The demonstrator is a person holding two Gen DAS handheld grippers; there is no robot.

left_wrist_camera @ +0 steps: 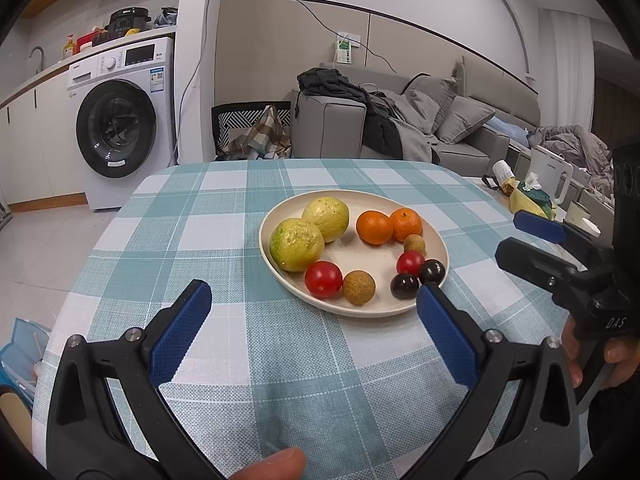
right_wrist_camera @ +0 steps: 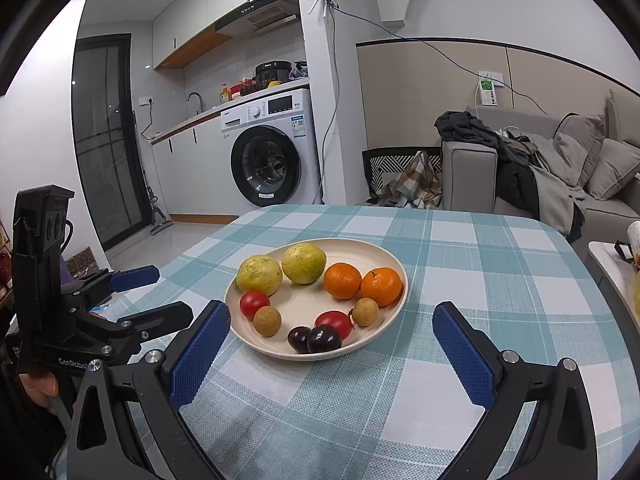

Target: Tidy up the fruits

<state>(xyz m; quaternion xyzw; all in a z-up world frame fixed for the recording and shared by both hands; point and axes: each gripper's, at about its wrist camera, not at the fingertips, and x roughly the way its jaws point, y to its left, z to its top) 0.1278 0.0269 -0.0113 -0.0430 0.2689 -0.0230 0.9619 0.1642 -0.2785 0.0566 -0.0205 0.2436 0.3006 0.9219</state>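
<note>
A cream plate (left_wrist_camera: 276, 216) (right_wrist_camera: 384, 256) sits on the checked tablecloth and holds paired fruits: two yellow-green guavas (left_wrist_camera: 297, 243) (right_wrist_camera: 260, 274), two oranges (left_wrist_camera: 374, 227) (right_wrist_camera: 342, 280), two red tomatoes (left_wrist_camera: 323, 278) (right_wrist_camera: 254, 303), two brown longans (left_wrist_camera: 359, 287) (right_wrist_camera: 267, 321) and two dark plums (left_wrist_camera: 405, 285) (right_wrist_camera: 323, 338). My left gripper (left_wrist_camera: 314, 304) is open and empty, just short of the plate's near rim. My right gripper (right_wrist_camera: 332, 324) is open and empty, its fingers on either side of the plate's near edge. Each gripper shows in the other's view: the right one (left_wrist_camera: 520, 236), the left one (right_wrist_camera: 160, 294).
The table (left_wrist_camera: 224, 240) has a rounded far edge. A side surface at the right holds a white kettle (left_wrist_camera: 548, 174), bottles and a cup. A washing machine (left_wrist_camera: 120, 124), a chair and a grey sofa (left_wrist_camera: 460, 128) stand beyond the table.
</note>
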